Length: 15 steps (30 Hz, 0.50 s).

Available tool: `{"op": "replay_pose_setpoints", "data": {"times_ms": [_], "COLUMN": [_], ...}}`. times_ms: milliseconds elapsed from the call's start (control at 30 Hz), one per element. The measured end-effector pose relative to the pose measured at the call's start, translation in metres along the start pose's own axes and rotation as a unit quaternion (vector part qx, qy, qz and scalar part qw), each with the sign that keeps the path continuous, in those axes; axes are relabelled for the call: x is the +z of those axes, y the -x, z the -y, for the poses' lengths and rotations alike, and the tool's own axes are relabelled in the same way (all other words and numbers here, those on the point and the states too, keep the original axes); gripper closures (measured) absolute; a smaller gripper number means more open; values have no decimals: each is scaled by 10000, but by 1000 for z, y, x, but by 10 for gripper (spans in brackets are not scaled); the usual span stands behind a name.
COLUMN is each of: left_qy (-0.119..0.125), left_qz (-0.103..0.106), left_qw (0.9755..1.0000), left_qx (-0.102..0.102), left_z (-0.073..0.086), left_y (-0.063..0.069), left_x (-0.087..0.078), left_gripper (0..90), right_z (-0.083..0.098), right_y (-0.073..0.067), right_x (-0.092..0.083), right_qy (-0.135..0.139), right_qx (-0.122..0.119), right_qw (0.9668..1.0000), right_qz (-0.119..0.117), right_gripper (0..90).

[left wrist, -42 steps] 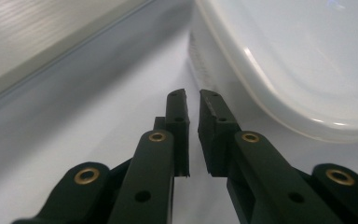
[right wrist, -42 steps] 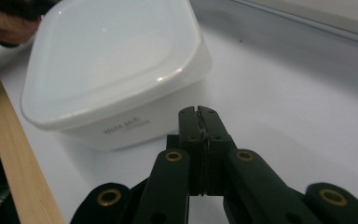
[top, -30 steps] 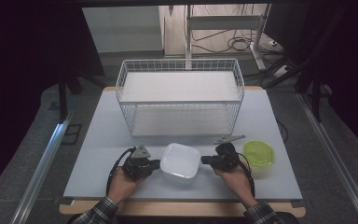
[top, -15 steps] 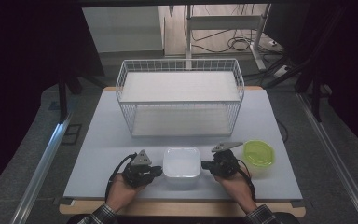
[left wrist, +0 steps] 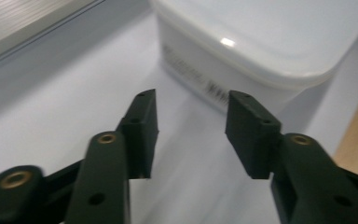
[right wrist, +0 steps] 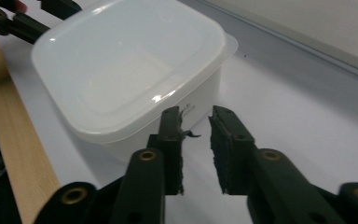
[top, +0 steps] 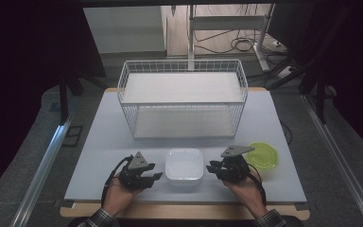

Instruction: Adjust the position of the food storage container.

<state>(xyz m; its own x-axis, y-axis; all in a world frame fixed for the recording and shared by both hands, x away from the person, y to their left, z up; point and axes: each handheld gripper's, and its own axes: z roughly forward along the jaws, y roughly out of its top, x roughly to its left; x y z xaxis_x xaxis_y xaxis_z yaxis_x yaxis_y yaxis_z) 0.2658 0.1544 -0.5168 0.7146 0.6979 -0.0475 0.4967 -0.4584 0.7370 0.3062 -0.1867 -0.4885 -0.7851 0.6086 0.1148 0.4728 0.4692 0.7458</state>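
pale table (top: 99, 156) in a dark room. left gripper (top: 152, 177) and right gripper (top: 212, 168) fingers parted, empty, flanking the lidded white container (top: 184, 165) near the front edge. looks like a pre-grasp step; next means closing in on its sides. hands low, palms up. wire basket (top: 182, 101) behind, green lid (top: 264, 155) right.

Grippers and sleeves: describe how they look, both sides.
Left gripper and right gripper: black two-jaw tools with brass-coloured pivot pins, each topped by a grey three-cornered plate and trailing a black cable. Both cuffs look plaid.
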Motion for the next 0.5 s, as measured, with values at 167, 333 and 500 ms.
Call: {"op": "replay_pose_setpoints", "data": {"times_ms": [167, 333, 500], "left_qy": [-13, -43, -35], "left_qz": [7, -65, -97], "left_qw": [10000, 9999, 9997], "left_qx": [1, -108, -203], "left_z": [6, 14, 17], "left_y": [1, -1, -2], "left_x": [-4, -7, -10], "left_gripper": [321, 157, 90], "right_z": [3, 3, 6], "right_y": [0, -1, -1], "right_x": [-7, -12, -10], "right_qy": [100, 279, 336], "right_qx": [5, 10, 42], "right_qw": [9999, 9996, 9994], "right_qz": [-83, -94, -115], "right_gripper": [495, 313, 196]}}
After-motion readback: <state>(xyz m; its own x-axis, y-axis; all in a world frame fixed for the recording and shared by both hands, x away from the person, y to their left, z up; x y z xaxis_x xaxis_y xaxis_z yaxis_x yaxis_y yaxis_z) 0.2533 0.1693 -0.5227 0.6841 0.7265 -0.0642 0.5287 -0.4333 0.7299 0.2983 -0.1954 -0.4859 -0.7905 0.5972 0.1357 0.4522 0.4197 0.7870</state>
